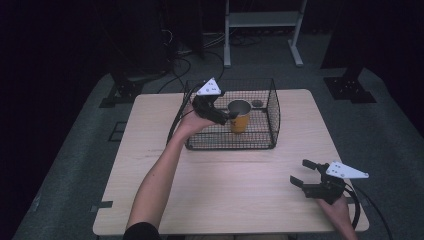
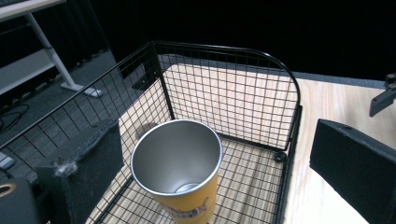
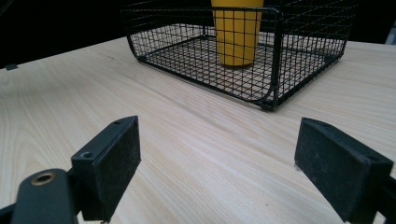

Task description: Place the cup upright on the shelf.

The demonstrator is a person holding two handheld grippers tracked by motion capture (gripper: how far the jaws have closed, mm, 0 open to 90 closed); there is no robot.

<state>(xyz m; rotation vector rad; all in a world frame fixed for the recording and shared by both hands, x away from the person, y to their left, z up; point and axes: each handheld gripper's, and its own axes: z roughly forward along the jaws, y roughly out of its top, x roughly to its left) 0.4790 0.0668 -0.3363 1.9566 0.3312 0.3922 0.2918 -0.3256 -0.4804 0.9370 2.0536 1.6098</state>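
Dark room all round, with a pale wood-grain counter (image 1: 240,185) sitting on grey floor; toward its far side stands a black wire-mesh basket (image 1: 272,107) with rounded corners. Inside it stands the tall yellow metal cup (image 1: 239,116), upright on the mesh floor; plain silvery steel on the inside with a thin bright rim, glossy yellow outside with some dark print low on the wall that's too blurred to read. Left tool (image 1: 226,116) hangs over the basket's left wall, jaws wide apart either side of the cup, gripping nothing I can see. Right tool (image 1: 303,173) sits low over the near right corner of the counter, well apart from the basket; jaws spread wide, empty.
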